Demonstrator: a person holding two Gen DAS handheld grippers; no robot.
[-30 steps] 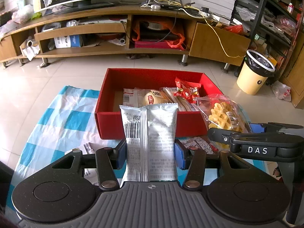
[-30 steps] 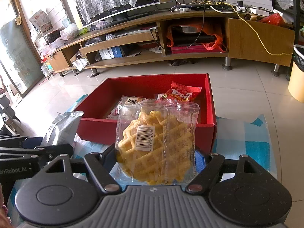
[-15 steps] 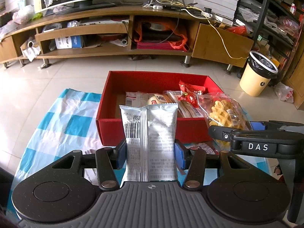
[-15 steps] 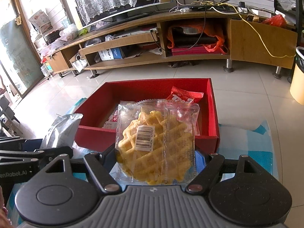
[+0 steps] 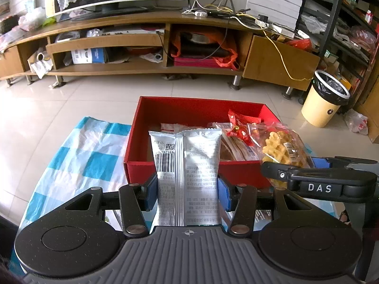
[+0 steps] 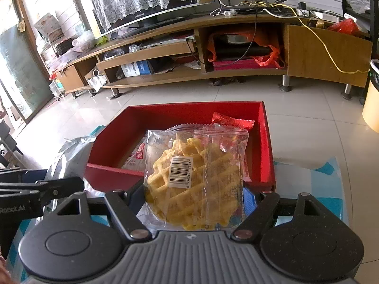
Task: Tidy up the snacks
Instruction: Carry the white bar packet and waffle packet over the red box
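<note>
Your left hand-held gripper [image 5: 187, 190] is pinching a silver packet [image 5: 186, 165] by its two side edges, blue pads against the wrapper, seam and barcode facing the camera. The packet stands upright between the jaws, its top just short of the near wall of the red box [image 5: 246, 171]. Held by the edges that way, it looks ready to go in end-first without crushing the contents.

Your right hand-held gripper [image 6: 193, 198] is pinching a clear waffle pack [image 6: 195, 177] across its lower half. The jaws stand wider here because the pack is wider; the wrapper bulges above the pads. It hangs at the near right part of the box, top edge over the rim. In the left view the right tool sits just beside the silver packet, to its right, not touching it.

Inside the box lie several snacks: a red packet [image 6: 233, 120] towards the far right corner, and flat packs on the floor of the box. The left part appears free, which would suit the silver packet. My reading: both items are at the box but neither has been let go.

The box rests on a blue-and-white checked cloth [image 5: 78, 161]; whether a bench or floor lies beneath, I cannot tell. Beyond it are pale glossy floor tiles, a long wooden TV stand [image 5: 146, 40] with cluttered shelves and trailing cables, and a yellow bin [image 5: 324, 99] to the right.
</note>
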